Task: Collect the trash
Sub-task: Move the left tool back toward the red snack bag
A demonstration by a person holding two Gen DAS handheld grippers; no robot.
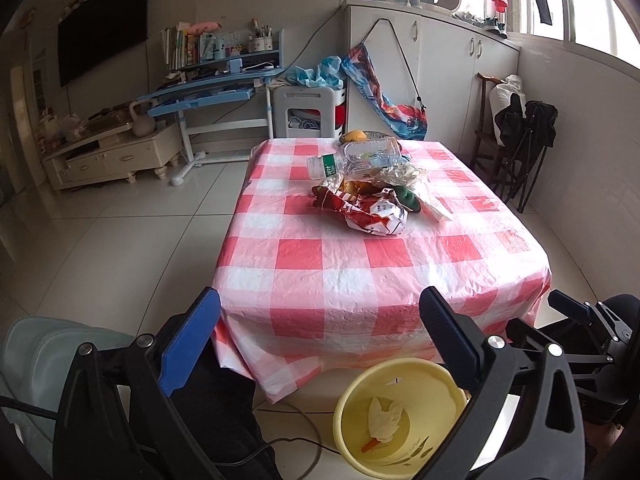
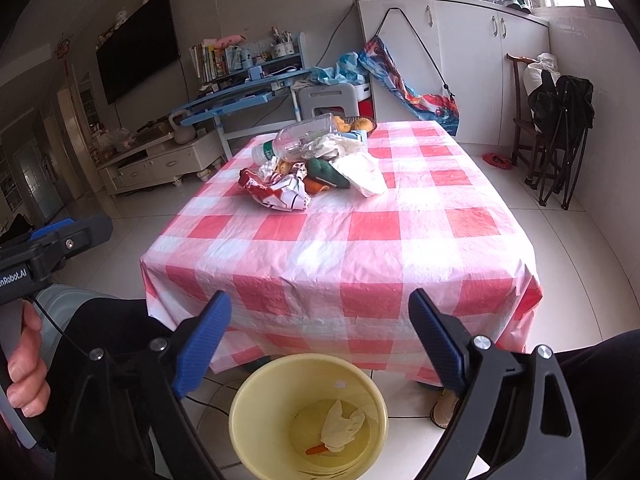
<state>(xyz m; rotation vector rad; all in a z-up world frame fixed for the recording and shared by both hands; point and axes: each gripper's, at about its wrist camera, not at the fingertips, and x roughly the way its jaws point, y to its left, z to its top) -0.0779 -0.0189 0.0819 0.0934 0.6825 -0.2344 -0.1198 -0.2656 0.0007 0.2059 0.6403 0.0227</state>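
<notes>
Left gripper (image 1: 320,340): I see its fingers wide apart, nothing between them.
Right gripper (image 2: 320,338): mine also spread, empty.
Yellow bin (image 2: 308,416): on floor below me, crumpled tissue (image 2: 342,426) inside.
Trash pile (image 1: 368,188): mid-table, on checked tablecloth (image 1: 360,272).

From my left camera the yellow bin (image 1: 400,416) is half lost: my own tool's finger covers its right rim, the frame edge clips its base. The small orange scrap (image 2: 316,449) beneath the tissue (image 2: 342,426) inside that bin — too small to identify.
</notes>
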